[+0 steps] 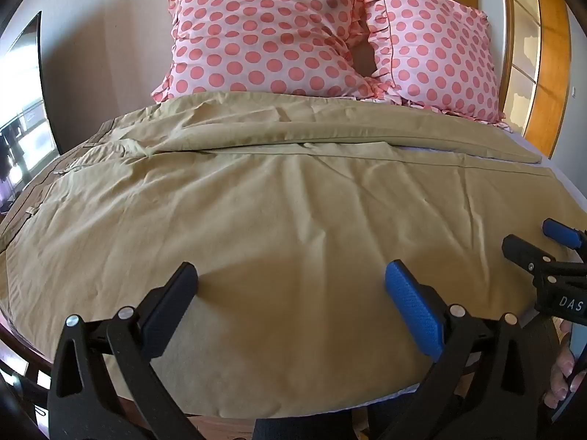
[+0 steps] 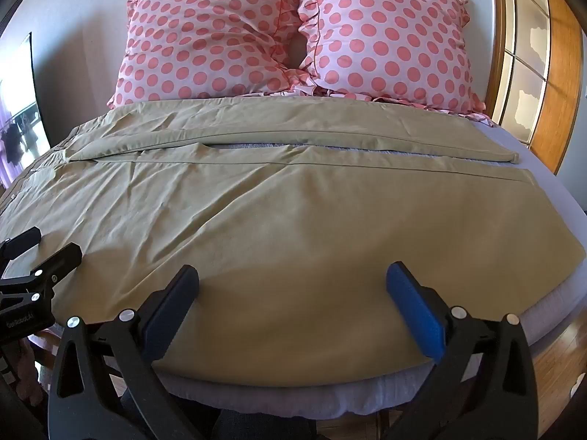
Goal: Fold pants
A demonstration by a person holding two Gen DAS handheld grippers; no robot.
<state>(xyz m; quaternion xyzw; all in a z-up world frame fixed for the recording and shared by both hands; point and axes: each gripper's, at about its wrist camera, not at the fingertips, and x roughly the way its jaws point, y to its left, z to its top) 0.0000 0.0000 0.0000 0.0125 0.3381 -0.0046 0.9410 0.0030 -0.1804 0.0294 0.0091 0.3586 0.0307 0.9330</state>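
The khaki pants (image 1: 279,198) lie spread flat across the bed (image 2: 543,168), waistband toward its left edge and both legs running to the right edge, the far leg just below two pink polka-dot pillows (image 2: 293,36) at the head. The left hand-held gripper (image 1: 293,304) hovers over the near leg at the bed's near edge, fingers wide apart and holding nothing. The right hand-held gripper (image 2: 293,304) hangs just beside it over the same leg toward the hems, likewise spread and empty.
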